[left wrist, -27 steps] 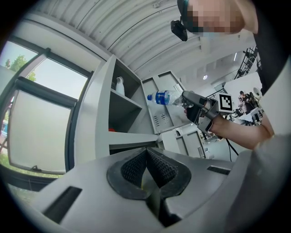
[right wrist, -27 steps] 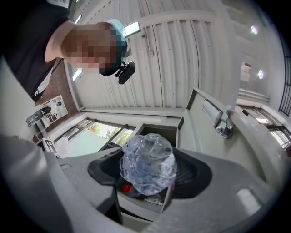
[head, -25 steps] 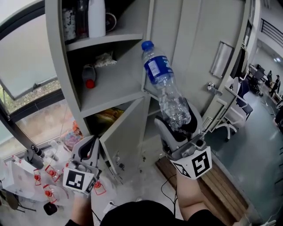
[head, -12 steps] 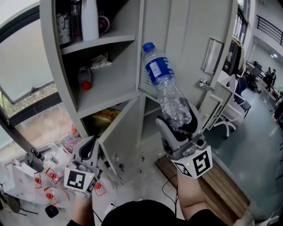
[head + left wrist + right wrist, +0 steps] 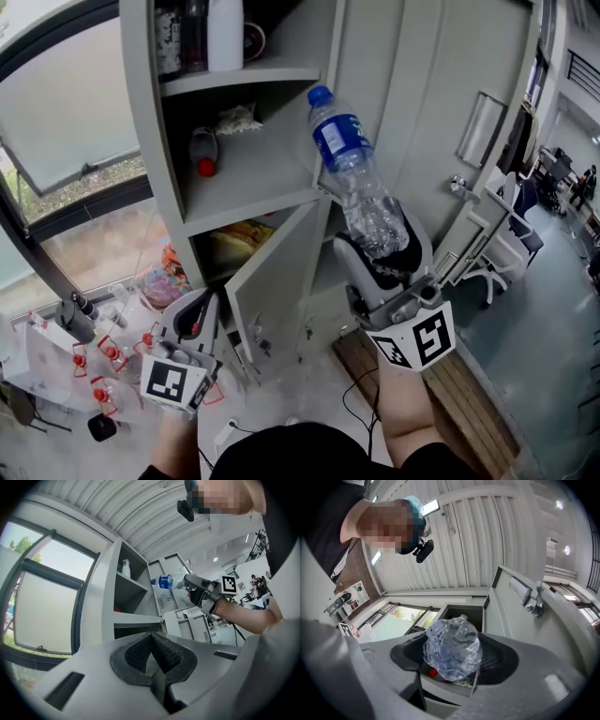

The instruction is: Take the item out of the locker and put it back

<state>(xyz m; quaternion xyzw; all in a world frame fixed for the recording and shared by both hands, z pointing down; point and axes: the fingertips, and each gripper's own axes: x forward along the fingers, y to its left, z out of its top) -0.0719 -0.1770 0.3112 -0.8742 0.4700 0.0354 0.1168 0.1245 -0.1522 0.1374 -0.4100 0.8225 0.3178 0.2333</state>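
A clear plastic water bottle [image 5: 356, 183] with a blue label and blue cap tilts up and left in front of the grey locker [image 5: 164, 141]. My right gripper [image 5: 380, 248] is shut on its lower body. In the right gripper view the crinkled bottle [image 5: 452, 651] fills the gap between the black pads of that gripper [image 5: 452, 658]. The blue cap sits level with the middle shelf [image 5: 253, 183], outside the opening. My left gripper [image 5: 192, 323] hangs low at the left, shut and empty. In the left gripper view its pads [image 5: 151, 651] meet, and the bottle [image 5: 168, 581] shows far off.
A red-capped bottle [image 5: 202, 150] lies on the middle shelf. A white bottle [image 5: 225, 33] stands on the shelf above. The lower compartment door [image 5: 272, 281] hangs ajar over yellow packets [image 5: 234, 244]. Small red-and-white items [image 5: 103, 375] litter the floor at left; a wooden platform [image 5: 469, 394] lies at right.
The right gripper still holds the bottle up in front of the locker, almost unmoved. The head view has swung, so the locker sits further right. The left gripper stays low.
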